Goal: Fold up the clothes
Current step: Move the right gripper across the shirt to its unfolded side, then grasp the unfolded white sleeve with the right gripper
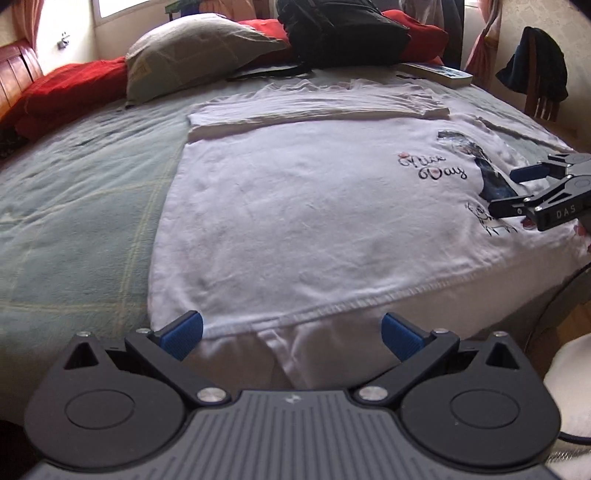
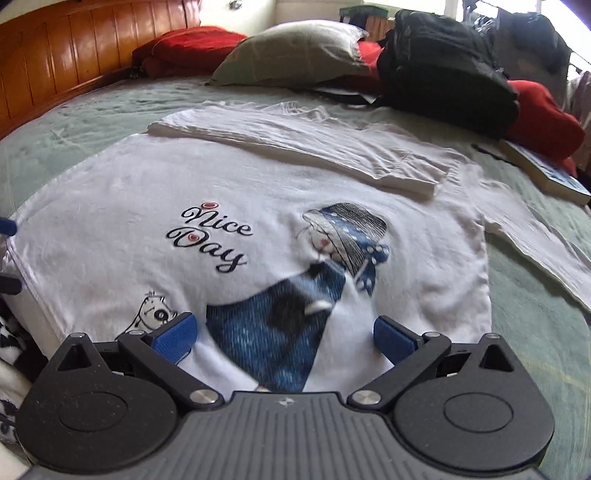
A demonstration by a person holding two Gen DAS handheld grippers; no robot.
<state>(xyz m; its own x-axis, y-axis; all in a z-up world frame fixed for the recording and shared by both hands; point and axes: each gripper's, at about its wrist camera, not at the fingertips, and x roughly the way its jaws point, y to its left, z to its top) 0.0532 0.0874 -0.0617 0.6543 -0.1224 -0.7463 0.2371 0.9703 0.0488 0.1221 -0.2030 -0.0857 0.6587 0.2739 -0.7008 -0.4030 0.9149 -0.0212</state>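
Spreading the white T-shirt (image 2: 155, 192) print-up on the green bedspread (image 1: 74, 206) gives us a flat base; its far side is already folded inward. We hold the left gripper (image 1: 291, 330) at the near hem, jaws wide apart and empty. We hold the right gripper (image 2: 282, 332) over the blue print, equally wide and empty. We judge both are placed to pinch the near edge for the matching fold.

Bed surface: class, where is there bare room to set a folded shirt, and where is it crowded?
Bare green bedspread lies left of the white T-shirt, below the pillow. Crowded: the far edge, with backpack, book and red bedding.
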